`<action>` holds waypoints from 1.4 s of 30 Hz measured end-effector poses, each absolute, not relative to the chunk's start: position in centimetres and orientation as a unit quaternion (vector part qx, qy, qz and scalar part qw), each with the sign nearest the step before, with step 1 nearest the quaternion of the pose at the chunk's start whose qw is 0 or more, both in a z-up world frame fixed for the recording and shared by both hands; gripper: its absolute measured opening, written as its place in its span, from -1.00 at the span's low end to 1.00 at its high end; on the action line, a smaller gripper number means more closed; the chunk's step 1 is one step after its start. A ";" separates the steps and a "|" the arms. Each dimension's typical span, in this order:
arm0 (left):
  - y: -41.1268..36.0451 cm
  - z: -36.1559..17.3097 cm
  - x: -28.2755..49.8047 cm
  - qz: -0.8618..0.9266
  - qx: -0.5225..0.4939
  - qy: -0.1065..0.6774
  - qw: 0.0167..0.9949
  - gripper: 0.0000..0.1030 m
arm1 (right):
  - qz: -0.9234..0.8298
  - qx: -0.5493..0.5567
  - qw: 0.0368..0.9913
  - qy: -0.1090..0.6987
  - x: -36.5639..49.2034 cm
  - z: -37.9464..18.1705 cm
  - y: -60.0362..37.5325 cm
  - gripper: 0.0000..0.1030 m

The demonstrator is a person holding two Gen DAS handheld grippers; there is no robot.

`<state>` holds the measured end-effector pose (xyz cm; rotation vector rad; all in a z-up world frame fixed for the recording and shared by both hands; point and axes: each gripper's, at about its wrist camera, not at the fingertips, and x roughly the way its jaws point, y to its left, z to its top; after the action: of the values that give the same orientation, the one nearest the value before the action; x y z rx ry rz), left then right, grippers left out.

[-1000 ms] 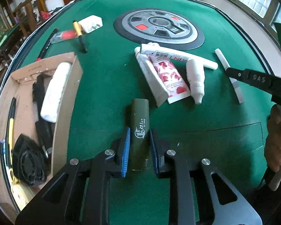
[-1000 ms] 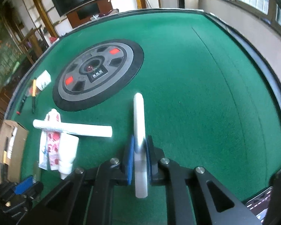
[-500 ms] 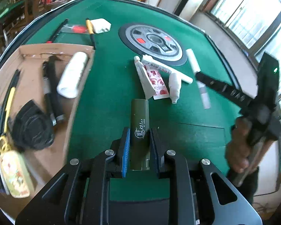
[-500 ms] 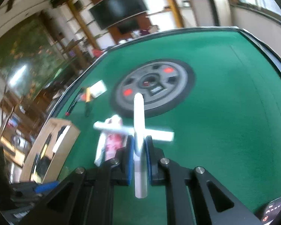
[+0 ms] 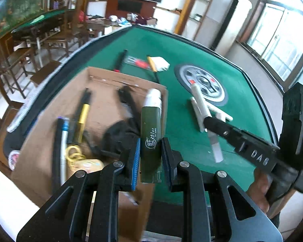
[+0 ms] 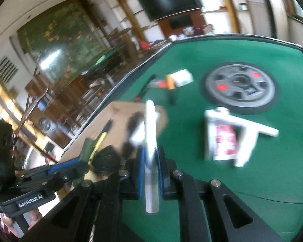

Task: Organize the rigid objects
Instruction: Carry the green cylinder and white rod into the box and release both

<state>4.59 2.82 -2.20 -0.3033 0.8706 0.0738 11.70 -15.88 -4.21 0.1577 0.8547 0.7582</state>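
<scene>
My left gripper (image 5: 150,143) is shut on a dark green tube (image 5: 150,139) with white lettering, held above the right edge of an open cardboard box (image 5: 103,102). My right gripper (image 6: 150,153) is shut on a slim white stick (image 6: 150,129), which points over the box's near corner (image 6: 121,115). In the left wrist view the right gripper (image 5: 209,123) comes in from the right with the white stick (image 5: 200,102) above the green felt. The right wrist view is blurred and shows the left gripper (image 6: 79,160) with the green tube (image 6: 87,148) low on the left.
The box holds a white bottle (image 5: 154,98), pens, a yellow-barrelled pen (image 5: 82,117) and a black bundle (image 5: 119,133). White tubes and a red-printed sachet (image 6: 225,139) lie on the green felt table (image 5: 183,125) near a round grey disc (image 6: 240,86). A white packet (image 5: 160,63) and pens lie at the far edge.
Both grippers have risen off the felt and swung left toward the cardboard box, each keeping its object. The green tube now hangs over the box edge.
</scene>
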 end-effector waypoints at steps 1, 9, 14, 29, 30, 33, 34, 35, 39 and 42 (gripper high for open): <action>3.3 -2.2 4.4 0.040 -0.150 0.418 0.895 -0.62 | 0.363 0.070 0.836 0.406 11.6 -4.3 -15.0 -0.80; 7.9 -2.9 3.8 0.078 -0.169 0.417 0.890 -0.61 | 0.382 0.074 0.813 0.432 13.3 -4.6 -9.5 -0.80; 10.4 -3.3 4.4 0.089 -0.186 0.423 0.882 -0.62 | 0.374 0.066 0.812 0.442 15.2 -5.1 -6.7 -0.80; 12.6 -6.2 11.2 0.065 -0.196 0.475 0.855 -0.61 | 0.368 0.053 0.807 0.459 16.1 -7.7 -5.4 -0.80; 12.4 -6.6 11.7 0.066 -0.189 0.481 0.854 -0.61 | 0.365 0.048 0.808 0.460 16.0 -7.8 -5.3 -0.80; 12.0 -7.3 12.7 0.073 -0.176 0.493 0.849 -0.61 | 0.364 0.033 0.811 0.456 15.8 -7.7 -4.9 -0.80; 12.0 -7.6 13.0 0.074 -0.174 0.498 0.847 -0.61 | 0.361 0.027 0.814 0.454 15.8 -7.8 -4.8 -0.80; 11.9 -7.8 13.3 0.074 -0.172 0.500 0.845 -0.61 | 0.360 0.024 0.816 0.452 15.7 -7.8 -4.8 -0.80; 11.9 -8.7 13.8 0.082 -0.168 0.513 0.838 -0.61 | 0.359 0.020 0.816 0.452 15.7 -7.8 -4.8 -0.80; 12.0 -9.1 14.0 0.082 -0.170 0.517 0.835 -0.61 | 0.359 0.020 0.816 0.452 15.8 -7.8 -4.7 -0.80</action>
<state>13.95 11.96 -9.14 -0.3595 1.0948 0.1740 15.83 -4.75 -7.78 0.0425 0.9644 0.7665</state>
